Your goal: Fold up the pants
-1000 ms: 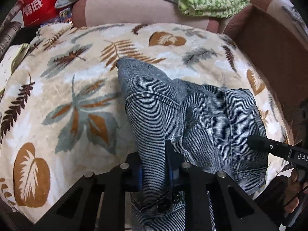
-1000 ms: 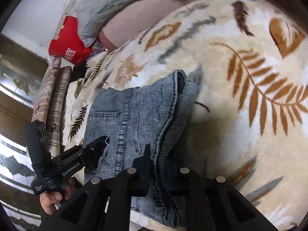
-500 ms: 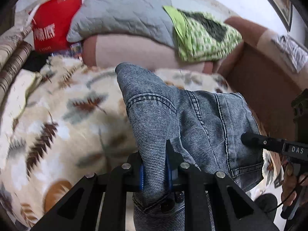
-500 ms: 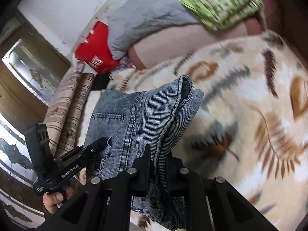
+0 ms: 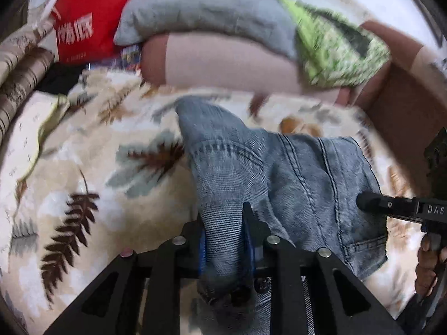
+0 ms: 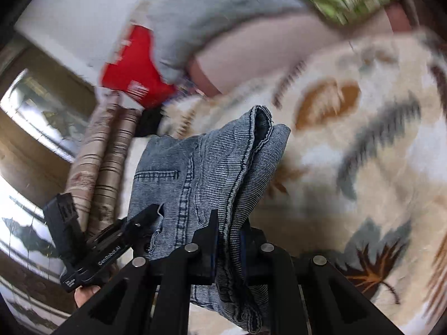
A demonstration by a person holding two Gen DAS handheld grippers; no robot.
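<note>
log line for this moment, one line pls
stage: carrying folded jeans over leaf blanket | left gripper: jaws just widening, denim between | right gripper: clamped on denim

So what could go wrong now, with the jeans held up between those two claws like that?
The left gripper has just been opening, with a thick bunch of the jeans still between its jaws; that side could slip out. The right gripper pinches only an edge, so the folded layers might slide apart and land crooked on the leaf-print blanket.
</note>
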